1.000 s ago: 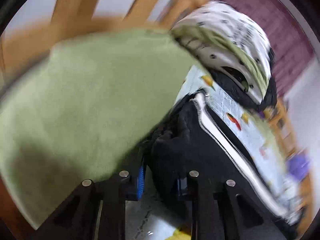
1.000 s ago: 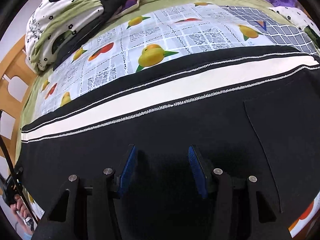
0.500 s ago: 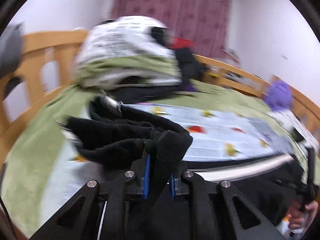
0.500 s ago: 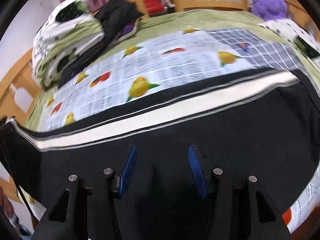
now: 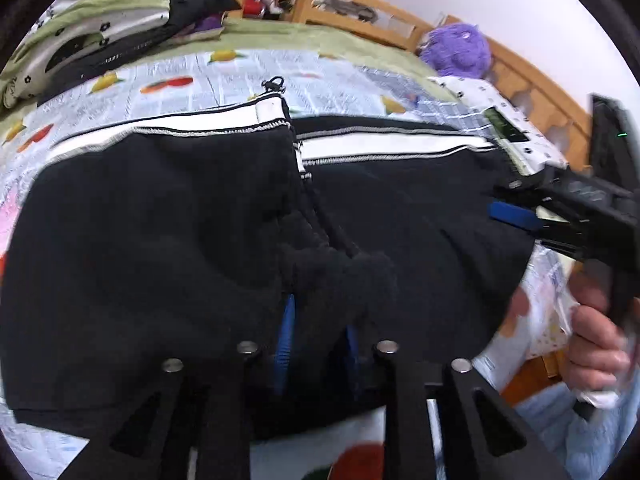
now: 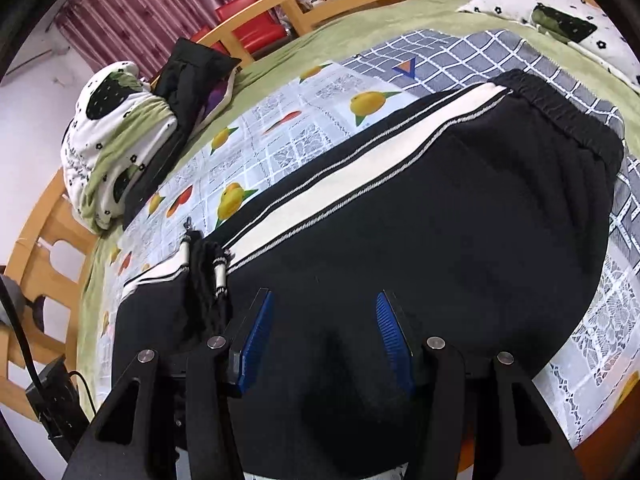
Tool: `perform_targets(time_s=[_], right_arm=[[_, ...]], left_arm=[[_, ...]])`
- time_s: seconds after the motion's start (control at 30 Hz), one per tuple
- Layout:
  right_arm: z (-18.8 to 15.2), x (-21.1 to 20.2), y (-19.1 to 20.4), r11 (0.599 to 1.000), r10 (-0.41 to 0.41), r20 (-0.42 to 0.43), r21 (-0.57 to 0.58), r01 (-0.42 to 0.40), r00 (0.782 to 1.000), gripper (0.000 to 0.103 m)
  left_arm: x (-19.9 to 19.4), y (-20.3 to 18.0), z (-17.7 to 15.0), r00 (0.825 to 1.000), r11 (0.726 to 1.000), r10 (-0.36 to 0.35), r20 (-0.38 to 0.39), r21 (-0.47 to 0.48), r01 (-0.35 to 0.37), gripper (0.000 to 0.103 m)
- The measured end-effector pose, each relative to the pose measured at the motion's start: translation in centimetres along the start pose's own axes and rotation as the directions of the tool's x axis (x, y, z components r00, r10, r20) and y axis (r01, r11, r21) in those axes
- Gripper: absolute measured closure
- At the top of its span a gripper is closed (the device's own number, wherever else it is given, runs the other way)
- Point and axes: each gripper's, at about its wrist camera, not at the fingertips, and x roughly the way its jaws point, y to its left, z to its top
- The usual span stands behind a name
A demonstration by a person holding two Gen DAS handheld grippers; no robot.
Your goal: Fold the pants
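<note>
Black pants (image 5: 160, 216) with a white side stripe lie on the fruit-print bed cover, the leg end folded over the upper half. My left gripper (image 5: 318, 320) is shut on a bunch of the pants' black cuff fabric at the near edge. In the right wrist view the pants (image 6: 440, 220) spread across the bed with the elastic waistband (image 6: 560, 120) at the far right and the folded cuffs (image 6: 204, 264) at the left. My right gripper (image 6: 324, 340) is open, resting over the black fabric near the front edge; it also shows in the left wrist view (image 5: 516, 216).
A rolled white and green quilt (image 6: 108, 140) and a black jacket (image 6: 188, 68) lie at the bed's far left. A purple plush toy (image 5: 456, 48) and a pillow (image 6: 560, 16) sit at the far right. A wooden bed rail (image 5: 380, 4) runs around the bed.
My left gripper has carried the cuff end from the bed's left side over to the right and laid the leg across the upper pants. My right gripper stayed open in place.
</note>
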Motion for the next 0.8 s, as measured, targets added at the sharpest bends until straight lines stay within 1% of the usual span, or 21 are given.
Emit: perform_targets(time_s=[0.03, 0.1, 0.17, 0.27, 0.3, 0.37, 0.4, 0.43, 0.47, 0.53, 0.57, 0.6, 0.63, 0.67, 0.7, 0.77, 0.8], right_arm=[[-0.2, 0.1, 0.3, 1.000, 0.004, -0.004, -0.011, -0.004, 1.000, 0.049], [-0.5, 0.6, 1.4, 0.999, 0.018, -0.017, -0.041, -0.019, 1.000, 0.049], [-0.9, 1.1, 2.8, 0.996, 0.045, -0.034, -0.080, -0.048, 0.998, 0.049], [-1.9, 1.5, 6.1, 0.974, 0.122, -0.069, -0.182, -0.132, 0.990, 0.049], [-2.4, 1.7, 7.4, 0.962, 0.131, -0.074, -0.231, -0.145, 0.989, 0.050], [-3.5, 2.0, 9.4, 0.939, 0.126, -0.071, -0.315, -0.142, 0.989, 0.052], [-4.3, 2.6, 10.8, 0.919, 0.115, -0.080, -0.371, -0.136, 0.990, 0.052], [-4.8, 3.1, 11.5, 0.907, 0.103, -0.092, -0.401, -0.131, 0.990, 0.052], [-5.4, 3.9, 12.2, 0.894, 0.081, -0.107, -0.431, -0.119, 0.991, 0.052], [-6.7, 6.3, 13.4, 0.877, 0.001, -0.149, -0.476, -0.073, 0.989, 0.052], [-7.1, 7.3, 13.5, 0.874, -0.020, -0.168, -0.481, -0.065, 0.986, 0.060], [-7.6, 8.0, 13.5, 0.871, -0.039, -0.172, -0.489, -0.051, 0.984, 0.070], [-7.9, 8.0, 13.7, 0.856, -0.051, -0.145, -0.516, -0.031, 0.988, 0.074], [-8.0, 7.3, 13.8, 0.841, -0.032, -0.133, -0.539, -0.045, 0.991, 0.080], [-7.5, 6.0, 13.4, 0.847, 0.031, -0.134, -0.523, -0.098, 0.991, 0.085], [-6.1, 2.8, 11.4, 0.880, 0.193, -0.124, -0.417, -0.227, 0.973, 0.085], [-5.8, 2.1, 10.6, 0.884, 0.213, -0.119, -0.400, -0.243, 0.970, 0.085]], left_arm=[[-1.2, 0.5, -0.1, 1.000, 1.000, -0.007, 0.011, 0.003, 0.007, 0.051], [-3.7, 2.2, -0.1, 0.998, 1.000, 0.011, 0.056, -0.008, -0.010, 0.031], [-6.2, 4.1, 0.1, 0.992, 0.998, 0.064, 0.110, -0.003, -0.064, 0.031], [-8.9, 7.3, 0.4, 0.974, 0.985, 0.173, 0.149, -0.014, -0.172, 0.031], [-9.7, 8.7, 0.5, 0.963, 0.977, 0.215, 0.163, -0.028, -0.213, 0.031], [-10.6, 10.3, 0.8, 0.947, 0.964, 0.266, 0.180, -0.055, -0.261, 0.031], [-11.1, 11.4, 0.6, 0.939, 0.958, 0.286, 0.190, -0.076, -0.276, 0.031], [-11.7, 12.8, 0.3, 0.932, 0.952, 0.302, 0.201, -0.117, -0.283, 0.031], [-11.9, 13.7, -0.1, 0.930, 0.950, 0.303, 0.207, -0.147, -0.276, 0.031], [-12.0, 15.5, -0.7, 0.935, 0.944, 0.286, 0.209, -0.227, -0.238, 0.031], [-11.8, 16.1, -0.8, 0.940, 0.941, 0.275, 0.201, -0.257, -0.220, 0.031], [-11.6, 16.7, -0.7, 0.946, 0.937, 0.264, 0.189, -0.284, -0.205, 0.031], [-11.4, 16.9, -0.6, 0.949, 0.936, 0.258, 0.182, -0.292, -0.198, 0.031], [-11.3, 17.1, -0.6, 0.951, 0.936, 0.251, 0.179, -0.295, -0.191, 0.031], [-11.3, 17.1, -0.7, 0.951, 0.937, 0.249, 0.183, -0.293, -0.189, 0.031], [-11.2, 17.0, -1.1, 0.951, 0.938, 0.250, 0.184, -0.290, -0.190, 0.031], [-11.3, 17.1, -1.4, 0.952, 0.940, 0.245, 0.184, -0.287, -0.186, 0.031]])
